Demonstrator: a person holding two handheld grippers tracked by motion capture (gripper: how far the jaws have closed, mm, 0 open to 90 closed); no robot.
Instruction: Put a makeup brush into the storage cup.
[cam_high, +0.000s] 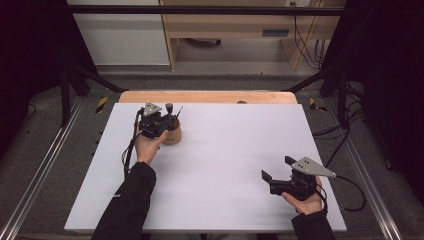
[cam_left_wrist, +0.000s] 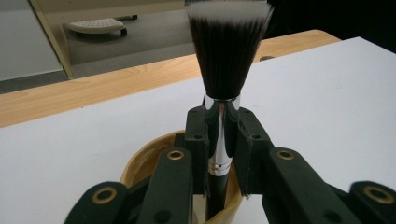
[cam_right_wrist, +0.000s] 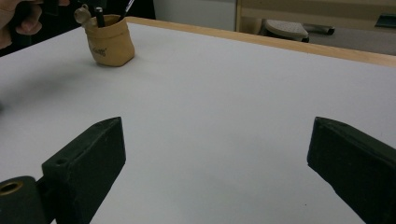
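Tan pouch-style holder (cam_right_wrist: 110, 41) has brushes poking out; left gripper (cam_left_wrist: 219, 140) clamps a makeup brush (cam_left_wrist: 226, 56) over it, right gripper (cam_right_wrist: 215, 154) gaping wide.

Count: 1 tan holder pot (cam_high: 172, 134) on the worktop (cam_high: 225, 165). 1 big makeup brush (cam_left_wrist: 227, 60) with dark, white-tipped bristles. At least 2 more thin tools (cam_right_wrist: 99, 10) in the pot; can't tell the exact number. 2 claws: left claw (cam_left_wrist: 218, 140), right claw (cam_high: 276, 168).

Brush (cam_left_wrist: 223, 56): soft dark bristles with white tips, shiny chrome ferrule, glossy black handle. Holder (cam_right_wrist: 110, 42): tan, matt, leather-like. Table (cam_high: 225, 165): smooth matt white top, wood edge.
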